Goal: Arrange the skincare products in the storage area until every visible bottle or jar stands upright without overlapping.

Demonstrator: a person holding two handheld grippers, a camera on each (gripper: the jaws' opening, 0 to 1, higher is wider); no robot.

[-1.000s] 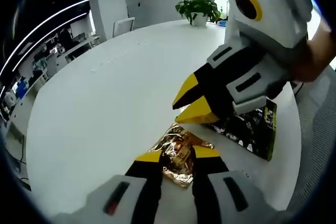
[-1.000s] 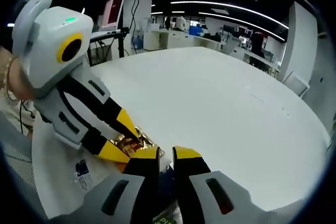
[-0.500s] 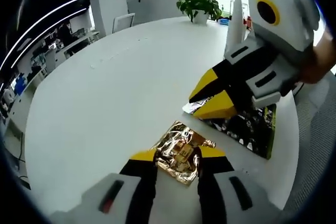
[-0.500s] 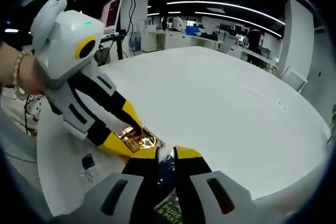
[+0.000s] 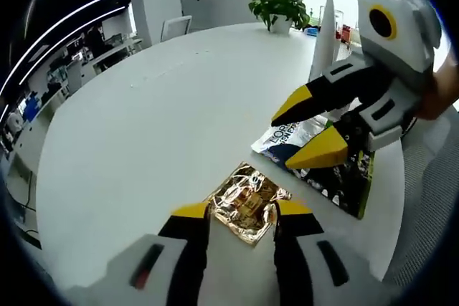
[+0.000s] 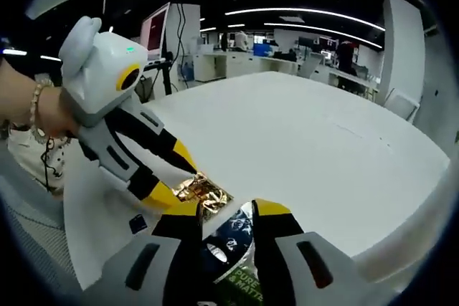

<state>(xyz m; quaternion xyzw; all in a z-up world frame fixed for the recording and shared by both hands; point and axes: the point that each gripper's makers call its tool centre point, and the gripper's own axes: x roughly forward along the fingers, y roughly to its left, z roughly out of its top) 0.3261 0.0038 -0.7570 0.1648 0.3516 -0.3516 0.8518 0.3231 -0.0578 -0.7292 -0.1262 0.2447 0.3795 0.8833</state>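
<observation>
Left gripper [image 5: 240,213]: jaws parted, standing either side of the near edge of the gold foil sachet [image 5: 247,202], not closed on it. The sachet lies flat on the round white table [image 5: 143,127].

Right gripper [image 5: 305,130]: seen from the left gripper view just beyond the gold foil sachet, jaws apart over the dark printed packet [image 5: 337,173]; no grip on it can be made out. In the right gripper view its own jaws [image 6: 228,209] stand apart astride that packet [image 6: 233,238], which lies flat beside the sachet [image 6: 203,193], the left gripper [image 6: 179,177] reaching in over the sachet.

Person's hand [image 6: 46,109] with a bracelet holds the left gripper.

Far edge of the table: potted plant [image 5: 280,8].
</observation>
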